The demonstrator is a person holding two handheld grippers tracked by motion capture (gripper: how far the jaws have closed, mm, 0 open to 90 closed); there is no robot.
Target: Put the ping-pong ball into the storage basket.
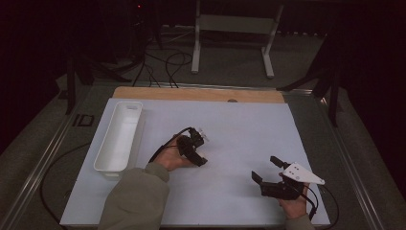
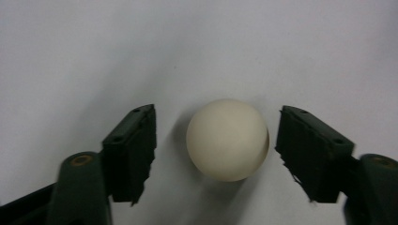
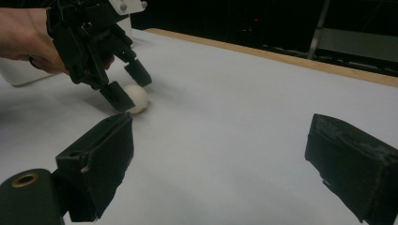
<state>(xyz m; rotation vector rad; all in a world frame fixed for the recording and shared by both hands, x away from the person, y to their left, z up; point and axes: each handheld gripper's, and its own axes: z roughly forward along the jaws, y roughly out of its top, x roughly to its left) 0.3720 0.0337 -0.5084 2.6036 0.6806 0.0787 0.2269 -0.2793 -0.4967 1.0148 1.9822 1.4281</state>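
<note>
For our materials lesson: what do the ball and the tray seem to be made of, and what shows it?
Ball: probably plastic, cream, matt; smooth and even, no seam or gloss visible, like a table tennis ball. Tray: likely moulded white plastic, slightly glossy; thin walls, rounded corners, rolled rim.

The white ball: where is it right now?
The white ball lies on the white table sheet left of centre, between the open jaws of the left gripper, which do not yet touch it; the white tray stands farther left.
</note>
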